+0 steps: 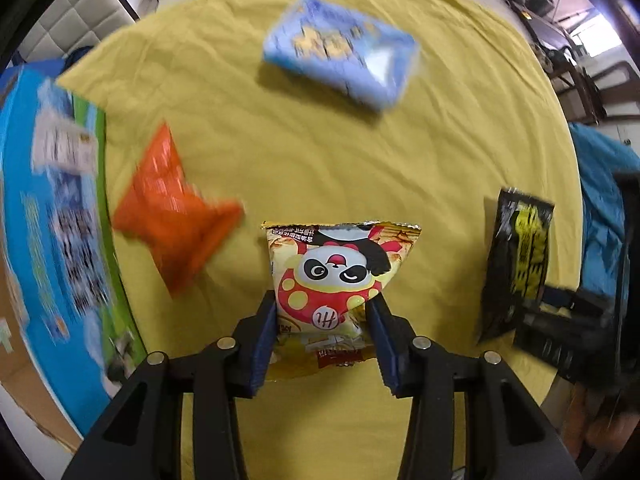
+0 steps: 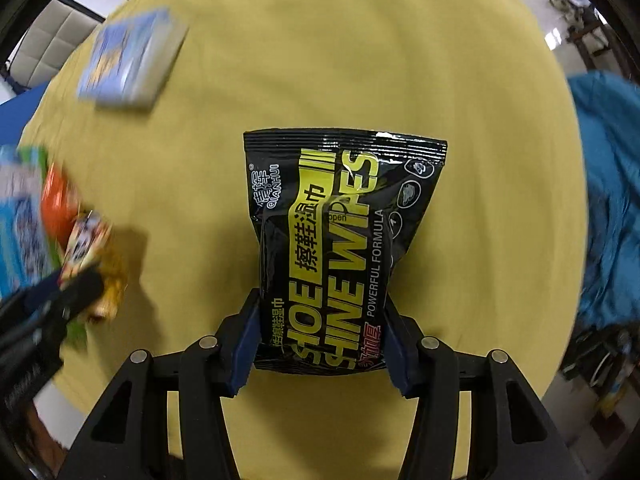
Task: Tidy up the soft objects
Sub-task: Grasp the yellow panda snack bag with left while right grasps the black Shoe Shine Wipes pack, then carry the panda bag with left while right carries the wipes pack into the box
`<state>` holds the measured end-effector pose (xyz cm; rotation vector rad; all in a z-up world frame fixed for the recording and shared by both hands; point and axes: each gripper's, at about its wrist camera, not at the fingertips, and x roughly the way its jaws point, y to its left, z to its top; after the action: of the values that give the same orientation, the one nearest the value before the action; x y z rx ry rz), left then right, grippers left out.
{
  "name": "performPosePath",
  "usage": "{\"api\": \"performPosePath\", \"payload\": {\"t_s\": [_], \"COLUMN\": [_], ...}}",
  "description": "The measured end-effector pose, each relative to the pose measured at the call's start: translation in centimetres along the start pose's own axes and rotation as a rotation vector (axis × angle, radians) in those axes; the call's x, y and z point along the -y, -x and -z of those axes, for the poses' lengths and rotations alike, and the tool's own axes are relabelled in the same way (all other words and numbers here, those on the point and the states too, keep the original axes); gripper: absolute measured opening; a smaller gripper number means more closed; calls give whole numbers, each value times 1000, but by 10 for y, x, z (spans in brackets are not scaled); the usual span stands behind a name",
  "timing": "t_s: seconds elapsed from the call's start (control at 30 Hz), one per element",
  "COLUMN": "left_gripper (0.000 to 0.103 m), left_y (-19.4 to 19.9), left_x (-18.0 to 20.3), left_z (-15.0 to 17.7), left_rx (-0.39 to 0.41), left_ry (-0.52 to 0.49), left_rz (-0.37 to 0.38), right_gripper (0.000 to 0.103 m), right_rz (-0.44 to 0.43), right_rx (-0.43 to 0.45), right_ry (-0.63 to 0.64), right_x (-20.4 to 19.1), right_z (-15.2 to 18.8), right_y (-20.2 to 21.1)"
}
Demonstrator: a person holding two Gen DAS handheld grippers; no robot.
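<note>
My left gripper (image 1: 322, 320) is shut on a yellow panda snack packet (image 1: 340, 272), held above the yellow cloth (image 1: 320, 152). My right gripper (image 2: 320, 320) is shut on a black shoe shine wipes pack (image 2: 332, 232), also lifted. An orange packet (image 1: 172, 208) lies on the cloth to the left and a blue tissue pack (image 1: 344, 52) at the far side. The wipes pack and right gripper show at the right edge in the left wrist view (image 1: 516, 256). The panda packet and left gripper show at the left in the right wrist view (image 2: 88, 256).
A blue and green printed box (image 1: 52, 216) stands along the cloth's left edge. A blue cloth (image 2: 612, 200) lies beyond the right edge. Chairs and clutter stand at the far right.
</note>
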<state>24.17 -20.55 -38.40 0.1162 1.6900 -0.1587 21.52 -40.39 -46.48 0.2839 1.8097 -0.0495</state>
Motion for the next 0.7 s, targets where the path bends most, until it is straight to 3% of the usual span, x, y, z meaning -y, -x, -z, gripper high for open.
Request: {"api": "performPosePath", "payload": {"t_s": [0.13, 0.23, 0.37, 0.47, 0.57, 0.6, 0.7], "left_gripper": [41, 44, 44, 44, 45, 45, 45], "left_y": [-12, -28, -39, -47, -58, -61, -65], "left_x": [6, 8, 7, 1, -3, -5, -7], "left_z": [30, 48, 48, 42, 37, 38, 39], "left_rx": [-42, -88, -104, -129, -150, -137, -127], "left_ry": [-25, -32, -6, 15, 38, 37, 30], "left_rz": [2, 0, 32, 52, 71, 122, 104], "right_gripper": [56, 57, 59, 74, 75, 75, 75], "right_rz": [-8, -17, -54, -81, -65, -59, -34], "right_rx": [-26, -40, -32, -2, 8, 6, -21], "right_ry": [-13, -30, -79, -114, -116, -113, -109], "right_x": [0, 0, 12, 23, 26, 25, 17], "right_z": [40, 46, 42, 32, 23, 21, 14], "right_y": [-14, -21, -21, -10, -7, -7, -18]}}
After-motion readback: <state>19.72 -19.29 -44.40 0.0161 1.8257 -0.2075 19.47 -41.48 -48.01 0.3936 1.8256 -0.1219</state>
